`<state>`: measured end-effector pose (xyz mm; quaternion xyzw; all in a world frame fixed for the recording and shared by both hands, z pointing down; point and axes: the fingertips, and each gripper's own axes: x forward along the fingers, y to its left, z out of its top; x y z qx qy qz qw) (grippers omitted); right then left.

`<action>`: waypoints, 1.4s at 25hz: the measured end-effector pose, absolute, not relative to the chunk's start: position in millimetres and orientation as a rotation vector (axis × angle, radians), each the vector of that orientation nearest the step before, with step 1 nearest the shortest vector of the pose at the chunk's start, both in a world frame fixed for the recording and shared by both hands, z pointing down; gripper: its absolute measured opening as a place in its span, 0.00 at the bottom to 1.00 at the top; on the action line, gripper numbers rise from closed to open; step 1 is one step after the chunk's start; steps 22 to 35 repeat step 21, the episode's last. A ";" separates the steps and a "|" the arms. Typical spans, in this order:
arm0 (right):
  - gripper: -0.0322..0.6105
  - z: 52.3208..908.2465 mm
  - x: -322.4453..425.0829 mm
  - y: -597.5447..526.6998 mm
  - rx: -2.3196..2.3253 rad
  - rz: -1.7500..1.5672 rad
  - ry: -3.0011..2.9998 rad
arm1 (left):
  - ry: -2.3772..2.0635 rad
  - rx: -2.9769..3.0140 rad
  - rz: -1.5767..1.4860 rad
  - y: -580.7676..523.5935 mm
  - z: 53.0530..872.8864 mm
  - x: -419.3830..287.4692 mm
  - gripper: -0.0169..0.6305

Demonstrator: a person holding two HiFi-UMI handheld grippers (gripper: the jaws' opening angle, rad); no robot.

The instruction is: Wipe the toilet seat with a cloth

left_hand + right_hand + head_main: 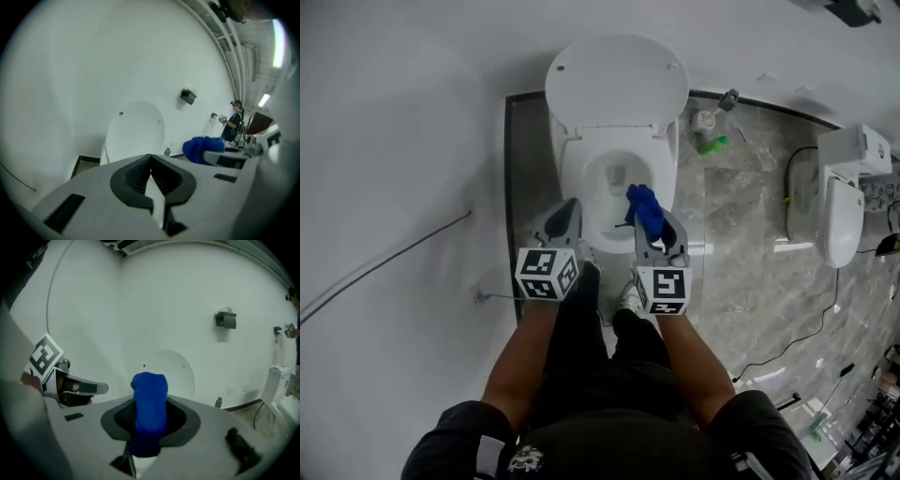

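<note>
Gripping a blue cloth (149,394), the right gripper (651,223) has its jaws closed on the cloth's middle, and a rounded bunch of it stands up past the fingertips. In the head view the cloth hangs over the toilet bowl (602,202), toward the 4 o'clock side of the opening and near the white toilet seat (664,173). Whether it touches the seat cannot be told. The left gripper (570,208) holds nothing: its ribbed black pads (136,174) meet at the tips. It sits at the bowl's 8 o'clock edge, level with the right gripper and near it. The lid (617,82) stands raised at 12 o'clock against the white wall (394,112). The person's dark-trousered legs (581,328) stand at the toilet's 6 o'clock. On the grey marbled floor (741,262), a small green object (712,144) lies at the toilet's 2 o'clock. A second white toilet (842,202) stands well apart at 3 o'clock, with a black cable (787,192) looping just beside it.
</note>
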<state>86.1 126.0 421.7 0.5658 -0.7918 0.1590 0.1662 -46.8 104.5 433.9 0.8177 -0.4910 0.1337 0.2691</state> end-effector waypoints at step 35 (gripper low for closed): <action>0.21 203.2 130.7 270.8 1.641 0.047 -2.461 | -1.415 2.550 0.227 271.3 219.3 36.9 0.04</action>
